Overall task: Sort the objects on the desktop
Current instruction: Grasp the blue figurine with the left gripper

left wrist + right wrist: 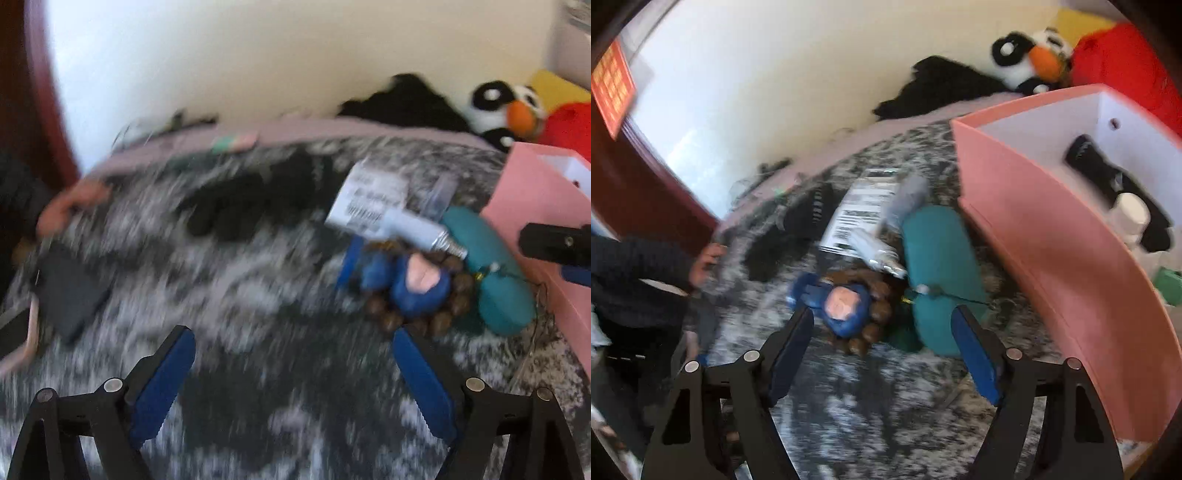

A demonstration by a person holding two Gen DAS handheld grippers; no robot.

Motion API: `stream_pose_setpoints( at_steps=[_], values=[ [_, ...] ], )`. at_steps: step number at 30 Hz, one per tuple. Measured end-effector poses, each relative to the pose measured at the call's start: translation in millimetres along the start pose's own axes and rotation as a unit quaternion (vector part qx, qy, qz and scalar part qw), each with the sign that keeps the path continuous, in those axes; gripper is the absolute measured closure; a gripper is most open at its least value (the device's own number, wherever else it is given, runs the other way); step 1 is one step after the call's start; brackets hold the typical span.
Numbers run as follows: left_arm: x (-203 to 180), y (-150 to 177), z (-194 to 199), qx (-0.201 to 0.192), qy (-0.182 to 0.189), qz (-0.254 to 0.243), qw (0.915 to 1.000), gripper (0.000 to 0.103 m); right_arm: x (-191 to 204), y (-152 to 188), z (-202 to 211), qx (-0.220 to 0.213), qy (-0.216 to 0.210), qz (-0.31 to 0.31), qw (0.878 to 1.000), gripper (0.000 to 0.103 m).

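Mottled black, grey and white covered the surface point(886, 406). A pink box point(1052, 258) showed a white inside. There was a teal pouch point(938, 258), a blue doll point(846, 306) with a pink face, and brown beads point(443, 321) ringing it. A silver tube point(421, 232) lay over a white label point(369, 199) printed with black. Behind sat a black-and-white plush toy point(1030, 59) with an orange beak. Each claw wore blue pads on black.

Each claw point(293, 365) has black arms with silver rivets and blue serrated pads point(792, 354); the sleeve point(639, 273) is dark knit.
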State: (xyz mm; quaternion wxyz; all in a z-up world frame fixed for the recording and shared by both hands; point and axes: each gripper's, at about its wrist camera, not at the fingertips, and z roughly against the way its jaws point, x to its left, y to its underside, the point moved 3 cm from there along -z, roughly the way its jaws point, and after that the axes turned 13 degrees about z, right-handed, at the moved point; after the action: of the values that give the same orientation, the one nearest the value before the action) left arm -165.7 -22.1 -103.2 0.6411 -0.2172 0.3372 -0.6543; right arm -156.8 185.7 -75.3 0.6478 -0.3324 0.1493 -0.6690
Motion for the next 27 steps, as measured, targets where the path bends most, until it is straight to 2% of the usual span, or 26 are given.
stream_pose_setpoints(
  at_steps=[2,5,8,10,13,15,19,22,25,26,27],
  values=[
    [-12,-1,-12,-0.005,0.021,-0.038,0.999,0.012,3,-10,12,-0.022,0.025,0.017,0.999,0.023],
    [-26,2,-36,0.009,0.042,-0.062,0.9972,0.012,15,-15,27,-0.043,0.046,0.055,0.996,0.02],
    [-39,0,-50,0.017,0.065,-0.067,0.9955,0.012,18,-13,25,-0.04,0.038,0.064,0.996,0.018],
    [-44,-3,-57,0.009,0.065,-0.075,0.995,0.012,20,-11,17,-0.026,0.025,0.056,0.998,0.018],
    [-44,-12,-68,0.024,0.089,-0.04,0.9949,0.012,24,-9,10,-0.008,0.003,0.053,0.999,0.018],
    [-47,-15,-70,0.031,0.112,-0.021,0.993,0.012,26,-10,11,-0.01,0.006,0.065,0.998,0.018],
    [-66,-15,-84,0.028,0.077,-0.05,0.9954,0.01,15,-9,15,-0.013,0.011,0.058,0.998,0.018],
    [-72,-5,-108,0.065,0.057,-0.049,0.995,0.002,0,-9,18,-0.012,0.011,0.039,0.999,0.018],
    [-74,3,-122,0.091,0.066,-0.035,0.993,0.0,-11,-9,21,-0.013,0.013,0.025,1.0,0.018],
    [-76,1,-121,0.09,0.073,-0.033,0.9927,0.009,-14,-9,22,-0.013,0.013,0.021,1.0,0.018],
    [-77,0,-119,0.09,0.079,-0.031,0.9923,0.028,-17,-10,23,-0.014,0.014,0.017,1.0,0.018]
  ],
)
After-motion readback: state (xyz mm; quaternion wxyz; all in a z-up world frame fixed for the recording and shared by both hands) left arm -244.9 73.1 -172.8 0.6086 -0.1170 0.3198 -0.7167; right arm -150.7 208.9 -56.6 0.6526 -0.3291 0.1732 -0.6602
